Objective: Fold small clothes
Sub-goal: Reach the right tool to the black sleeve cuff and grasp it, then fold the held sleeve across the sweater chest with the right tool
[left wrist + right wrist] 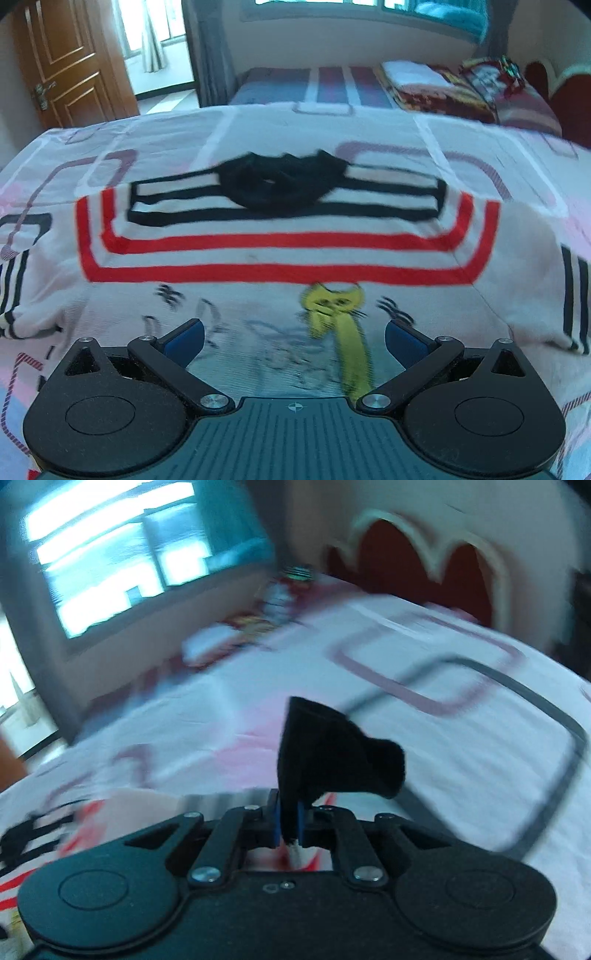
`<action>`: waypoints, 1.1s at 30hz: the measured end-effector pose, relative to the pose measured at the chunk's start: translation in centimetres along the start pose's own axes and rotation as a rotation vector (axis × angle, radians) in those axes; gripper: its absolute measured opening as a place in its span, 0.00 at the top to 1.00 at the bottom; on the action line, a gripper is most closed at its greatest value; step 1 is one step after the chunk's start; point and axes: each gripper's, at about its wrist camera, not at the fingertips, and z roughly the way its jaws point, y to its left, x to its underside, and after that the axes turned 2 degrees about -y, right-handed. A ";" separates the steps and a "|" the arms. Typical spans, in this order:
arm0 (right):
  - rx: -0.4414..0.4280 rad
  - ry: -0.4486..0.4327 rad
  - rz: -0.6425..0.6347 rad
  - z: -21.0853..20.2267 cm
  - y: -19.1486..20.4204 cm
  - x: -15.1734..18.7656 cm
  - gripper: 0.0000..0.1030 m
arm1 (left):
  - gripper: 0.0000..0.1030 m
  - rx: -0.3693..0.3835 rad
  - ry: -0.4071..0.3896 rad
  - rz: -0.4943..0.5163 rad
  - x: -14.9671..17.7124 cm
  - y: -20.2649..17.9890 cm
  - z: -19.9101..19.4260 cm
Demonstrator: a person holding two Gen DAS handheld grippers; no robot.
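A small white shirt (280,258) with red and black stripes, a black collar (280,181) and a yellow cat print (332,306) lies spread on the bed. My left gripper (293,336) is open and empty, low over the shirt's lower part. My right gripper (287,819) is shut on a black edge of the shirt (332,753), which sticks up from between the pads. The right wrist view is blurred; striped shirt fabric (48,834) shows at its lower left.
The bed sheet (517,173) is white with pink and grey rectangles. A folded red patterned quilt (454,92) and a red headboard (406,565) lie at the far end. A wooden door (66,66) stands at the far left.
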 end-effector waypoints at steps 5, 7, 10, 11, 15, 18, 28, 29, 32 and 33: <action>-0.234 0.029 -0.138 -0.7 10.6 0.7 0.92 | 0.00 0.070 -0.029 -0.100 -1.1 5.6 -1.1; -0.324 0.065 -0.198 -0.6 15.3 2.1 0.92 | 0.00 0.125 -0.030 -0.149 -1.4 7.9 -0.9; -0.399 0.128 -0.285 0.4 21.2 5.2 0.91 | 0.00 0.182 -0.001 -0.203 -1.6 10.5 0.2; -0.408 0.159 -0.311 1.0 22.7 6.3 0.91 | 0.00 0.200 0.015 -0.210 -1.7 11.1 0.8; -0.405 0.313 -0.382 3.4 26.8 10.5 0.63 | 0.00 0.274 0.088 -0.212 -1.5 11.8 3.2; -0.417 0.287 -0.430 1.7 27.5 11.0 0.40 | 0.00 0.366 0.155 -0.218 -1.3 11.0 4.8; -0.275 0.173 -0.336 -4.1 21.0 10.3 0.38 | 0.00 0.581 0.216 -0.328 -0.6 5.5 8.1; -0.259 0.168 -0.324 -4.3 20.3 10.3 0.38 | 0.01 0.583 0.222 -0.338 -0.6 5.1 8.5; -0.223 0.159 -0.286 -4.3 18.5 10.2 0.38 | 0.07 0.566 0.192 -0.353 -0.4 4.2 8.9; -0.214 0.155 -0.267 -4.3 17.8 10.0 0.38 | 0.18 0.562 0.181 -0.353 -0.4 4.1 8.9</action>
